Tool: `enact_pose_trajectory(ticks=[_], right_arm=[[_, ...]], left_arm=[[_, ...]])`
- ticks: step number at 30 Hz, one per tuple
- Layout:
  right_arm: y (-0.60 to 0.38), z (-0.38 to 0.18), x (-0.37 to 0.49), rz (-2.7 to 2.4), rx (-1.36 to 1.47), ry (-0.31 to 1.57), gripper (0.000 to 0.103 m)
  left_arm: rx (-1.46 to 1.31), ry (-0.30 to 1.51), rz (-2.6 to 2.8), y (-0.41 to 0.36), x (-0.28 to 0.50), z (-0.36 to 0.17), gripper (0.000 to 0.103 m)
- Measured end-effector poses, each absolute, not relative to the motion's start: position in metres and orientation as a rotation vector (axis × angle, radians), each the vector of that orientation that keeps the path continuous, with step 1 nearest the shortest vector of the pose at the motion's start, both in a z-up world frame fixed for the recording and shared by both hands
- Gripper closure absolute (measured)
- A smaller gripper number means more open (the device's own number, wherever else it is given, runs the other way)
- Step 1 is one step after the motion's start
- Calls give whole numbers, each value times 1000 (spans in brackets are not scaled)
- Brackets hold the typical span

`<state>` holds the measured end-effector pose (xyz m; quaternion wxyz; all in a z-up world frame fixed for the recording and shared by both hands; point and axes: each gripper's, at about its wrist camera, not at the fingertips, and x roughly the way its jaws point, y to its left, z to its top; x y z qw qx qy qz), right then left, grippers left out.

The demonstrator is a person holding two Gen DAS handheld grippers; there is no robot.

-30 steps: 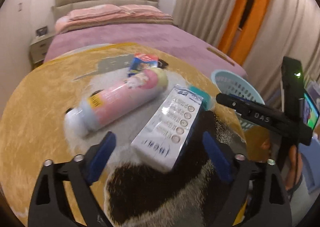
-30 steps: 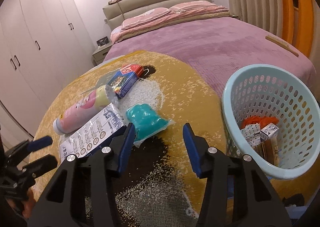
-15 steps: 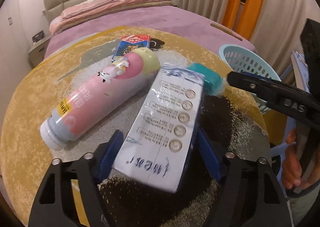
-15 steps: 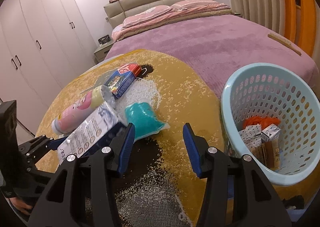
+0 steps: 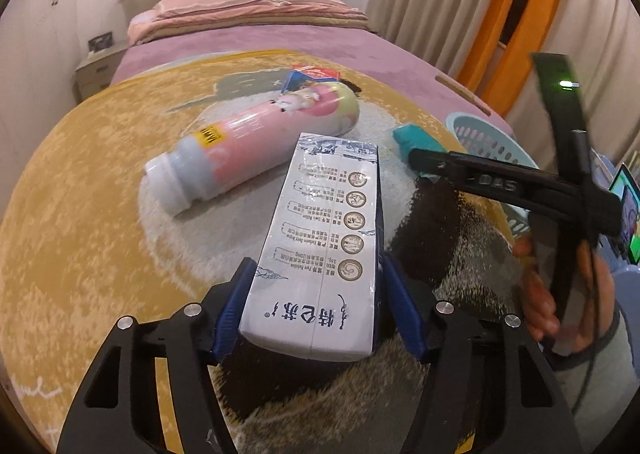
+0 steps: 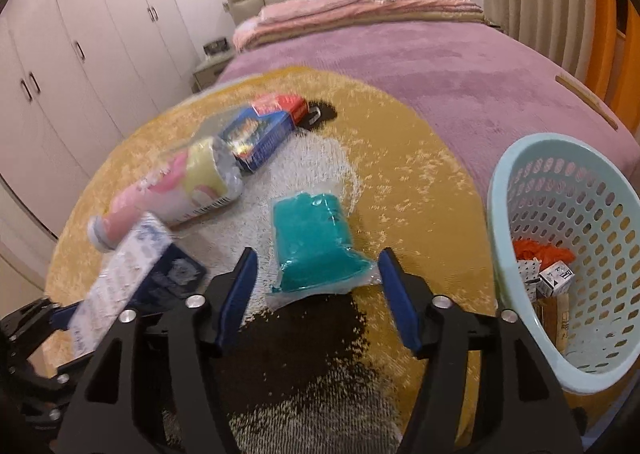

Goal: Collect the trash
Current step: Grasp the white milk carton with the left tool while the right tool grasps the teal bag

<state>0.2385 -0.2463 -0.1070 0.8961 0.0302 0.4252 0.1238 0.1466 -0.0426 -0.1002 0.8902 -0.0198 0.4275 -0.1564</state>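
My L gripper (image 5: 316, 308) is closing w/ pads against the milk carton (image 5: 324, 250), R gripper (image 6: 316, 296) jaws opening round the teal packet (image 6: 314, 246).

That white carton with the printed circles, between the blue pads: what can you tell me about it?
The white carton is a long rectangular box with glossy faces, dark blue sides, printed text and a column of five round emblems. It lies lengthwise on the yellow rug, its near end between the blue pads of the left hand-held gripper, whose jaws are closing on it. The pink bottle lies just beyond it.
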Motion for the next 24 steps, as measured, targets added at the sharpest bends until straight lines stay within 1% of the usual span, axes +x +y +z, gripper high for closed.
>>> enact_pose_trajectory(ticks=[5,8,11,12,13,17,24], right_arm=[[-236,-107,242,262,23,885,38],[-235,-106,241,262,17,874,39],[-237,-101,235,248,17,839,50],[-238,-101,234,248,17,836,59],[-238,-100,233,250,19,835,62],[-244,-94,226,249,33,807,65],[-269,-71,211,241,97,737,65]], left_arm=[[-41,886,-329,-38,142,-102,42],[-47,878,-331,-38,140,-101,42],[-41,866,-350,-41,137,-98,42],[-35,859,-355,-43,136,-96,43],[-29,855,-356,-45,134,-94,43],[-19,832,-363,-50,132,-85,47],[0,789,-382,-65,134,-69,47]])
